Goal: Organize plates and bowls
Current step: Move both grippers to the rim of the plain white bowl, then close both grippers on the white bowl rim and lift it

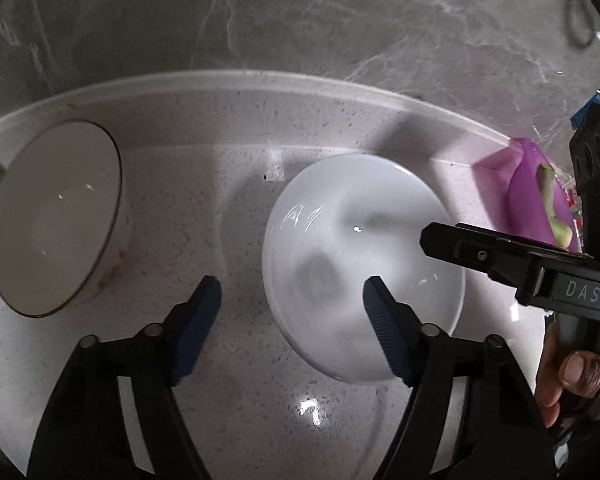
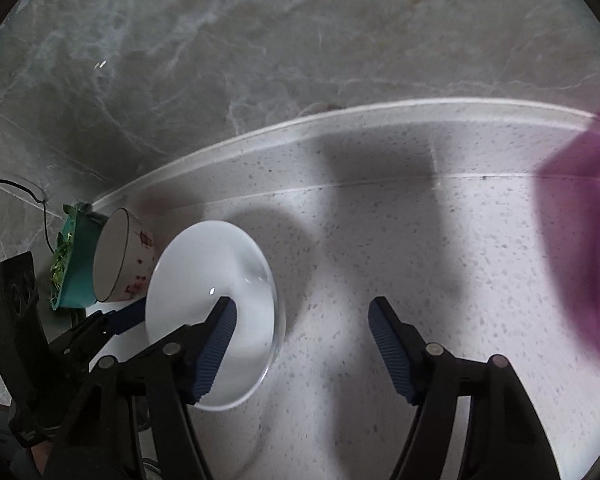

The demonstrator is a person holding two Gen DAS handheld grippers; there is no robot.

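A plain white bowl sits upright on the speckled white counter. My left gripper is open and straddles the bowl's left rim, with one blue pad over the inside and the other outside above the counter; neither pad presses on the rim. My right gripper is open too and straddles the opposite rim of the same bowl, its left finger over the inside. A second bowl with a dark rim and red flower marks stands to the left, apart from both grippers.
A teal bowl holding green bits stands behind the flowered bowl. A purple container is at the right end of the counter. A grey marble wall rises behind a low white ledge. A person's thumb grips the right handle.
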